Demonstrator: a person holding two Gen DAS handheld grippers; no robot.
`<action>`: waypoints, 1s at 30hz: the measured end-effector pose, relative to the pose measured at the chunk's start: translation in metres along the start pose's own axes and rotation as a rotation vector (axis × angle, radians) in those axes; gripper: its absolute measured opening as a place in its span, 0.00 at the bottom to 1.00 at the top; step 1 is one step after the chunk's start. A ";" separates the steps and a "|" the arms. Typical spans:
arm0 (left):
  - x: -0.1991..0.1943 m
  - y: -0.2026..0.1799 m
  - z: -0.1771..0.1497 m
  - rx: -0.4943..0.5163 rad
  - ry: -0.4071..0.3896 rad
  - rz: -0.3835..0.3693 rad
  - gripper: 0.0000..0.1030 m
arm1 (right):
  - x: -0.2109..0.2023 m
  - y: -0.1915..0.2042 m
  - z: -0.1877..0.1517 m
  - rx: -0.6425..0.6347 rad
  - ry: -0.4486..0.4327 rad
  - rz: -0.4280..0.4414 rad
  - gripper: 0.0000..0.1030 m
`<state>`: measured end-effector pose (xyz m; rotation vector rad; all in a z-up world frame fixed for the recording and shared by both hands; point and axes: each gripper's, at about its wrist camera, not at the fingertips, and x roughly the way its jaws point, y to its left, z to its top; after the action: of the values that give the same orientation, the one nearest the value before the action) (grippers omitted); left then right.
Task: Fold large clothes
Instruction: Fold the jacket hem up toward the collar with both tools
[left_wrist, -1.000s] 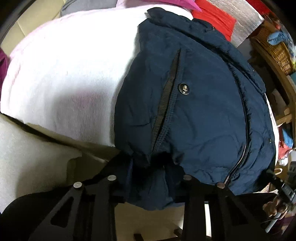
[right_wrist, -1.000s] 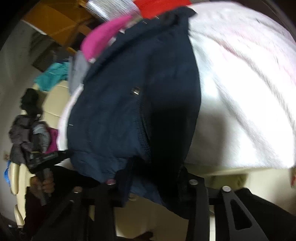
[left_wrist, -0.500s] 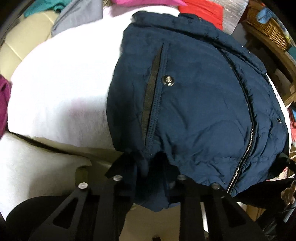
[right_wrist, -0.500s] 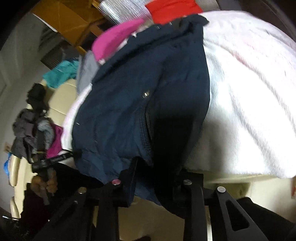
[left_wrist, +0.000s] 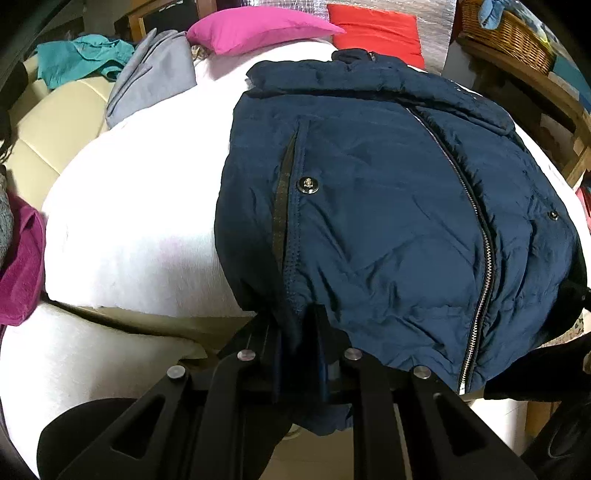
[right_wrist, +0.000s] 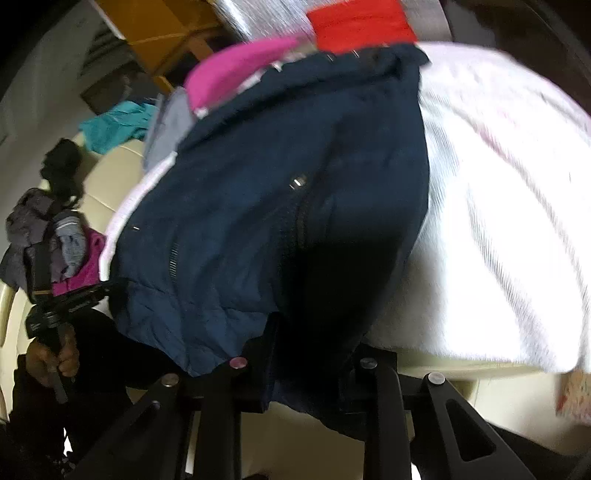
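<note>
Our left tool is clamped on the near hem of the navy jacket, with a fold of dark cloth bunched between its two black fingers and hanging below them. Ahead of this tool the jacket lies front side up on a white blanket, its collar at the far end. A pocket slit with a metal snap runs straight out from the tool, and the zipper runs to the right of it, down to the hem. Beyond the jacket we see a pink pillow and a red pillow, farther left a grey cloth and a teal garment, and at the far right a wicker basket. Turning to the right wrist view, which is blurred, our right tool has its jaws closing, and the jacket's hem lies between the fingers and droops below them; the pads look pressed on the cloth. The jacket stretches away from this tool towards the pillows, with the white blanket to its right. Low at the left of this tool we see a hand gripping the handle of the left tool, which is mostly hidden behind the hem there.
</note>
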<state>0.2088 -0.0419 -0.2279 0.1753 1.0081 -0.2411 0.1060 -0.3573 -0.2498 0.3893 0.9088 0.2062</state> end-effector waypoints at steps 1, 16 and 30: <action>0.000 -0.001 0.000 0.005 -0.002 0.004 0.15 | 0.000 0.001 0.000 -0.002 -0.002 0.001 0.25; -0.014 0.007 -0.005 0.004 -0.015 -0.005 0.15 | 0.005 0.018 0.007 -0.067 -0.003 -0.057 0.21; -0.009 0.021 0.026 -0.050 0.053 -0.284 0.18 | 0.012 0.030 0.046 0.011 0.069 0.101 0.20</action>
<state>0.2311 -0.0277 -0.2056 -0.0084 1.0901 -0.4715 0.1499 -0.3371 -0.2204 0.4412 0.9590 0.3093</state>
